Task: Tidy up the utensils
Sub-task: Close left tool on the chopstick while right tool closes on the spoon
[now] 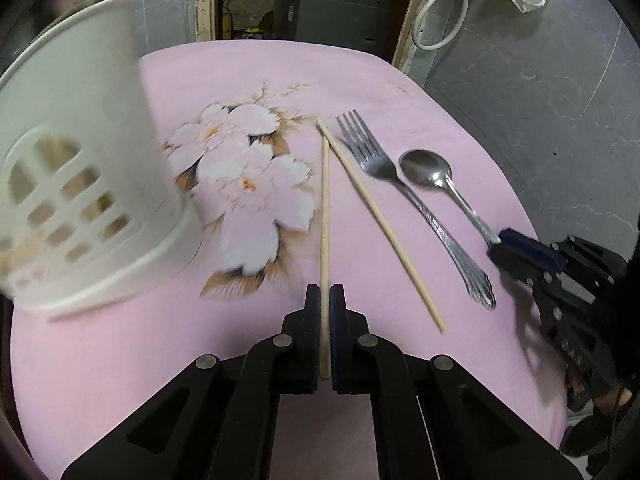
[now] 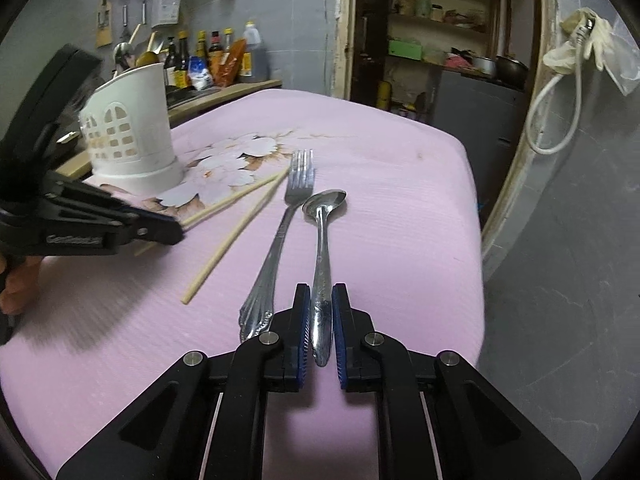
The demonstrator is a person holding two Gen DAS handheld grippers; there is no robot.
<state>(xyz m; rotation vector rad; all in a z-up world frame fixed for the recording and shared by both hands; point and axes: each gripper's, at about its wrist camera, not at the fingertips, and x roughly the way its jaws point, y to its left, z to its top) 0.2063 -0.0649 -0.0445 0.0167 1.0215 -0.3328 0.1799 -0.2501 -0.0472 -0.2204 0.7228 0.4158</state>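
- Utensils are lying out on the pink flowered tablecloth [image 1: 420,92]: two chopsticks, one fork, one spoon, so four pieces in all.
- Left gripper [image 1: 325,292] is pinching the near end of one chopstick [image 1: 325,200], with both pads closing tight on the thin stick. That chopstick is running straight away from the near edge toward the middle of the table.
- Second chopstick [image 1: 380,222] is sitting loose just to the right, its far tip crossing the held one's far tip so they're making a narrow V.
- Fork [image 1: 412,204] is lying right of the chopsticks, tines pointing at the far edge, nobody touching it.
- Right gripper [image 2: 321,290] is clamping the spoon [image 2: 322,240] by its handle, near the right side of the table. The bowl is pointing toward the far edge and sitting just beside the fork's head.
- One white utensil holder [image 2: 132,132] with cutout windows is standing by the far left edge, a few handles poking out of the top, too blurry to count.
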